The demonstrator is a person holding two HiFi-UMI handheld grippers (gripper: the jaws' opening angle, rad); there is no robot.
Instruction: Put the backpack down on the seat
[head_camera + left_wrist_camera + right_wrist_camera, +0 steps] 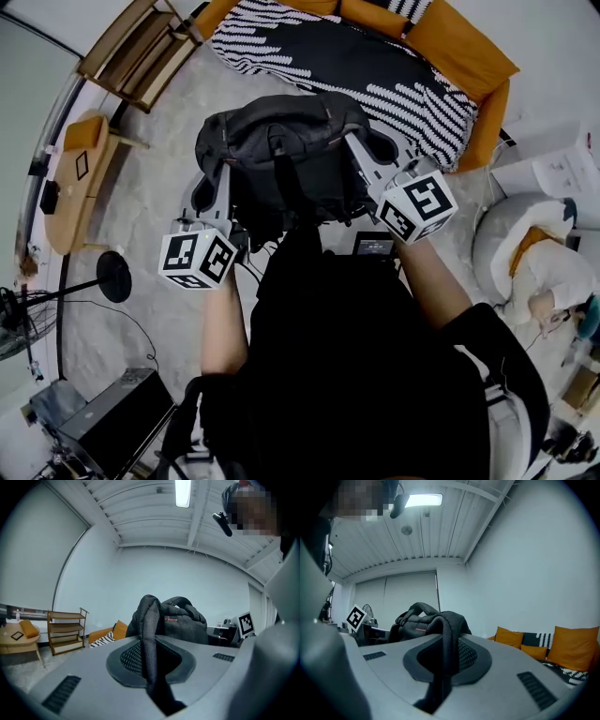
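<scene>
A black backpack (281, 141) hangs in the air between my two grippers, over the floor just short of the sofa. My left gripper (210, 186) is shut on the left shoulder strap (149, 634), which runs between its jaws with the pack (183, 620) behind. My right gripper (364, 150) is shut on the right shoulder strap (449, 644), with the pack (417, 620) to its left. The seat is an orange sofa (469, 66) covered with a black-and-white striped blanket (375, 75), straight ahead of the pack. Orange cushions (572, 648) show in the right gripper view.
A wooden shelf rack (141, 47) stands at the far left, with a round wooden side table (80, 178) nearer. A round black stand base (112, 277) and cables lie on the floor at left. A white padded seat (525, 244) is at right, a black case (112, 422) at lower left.
</scene>
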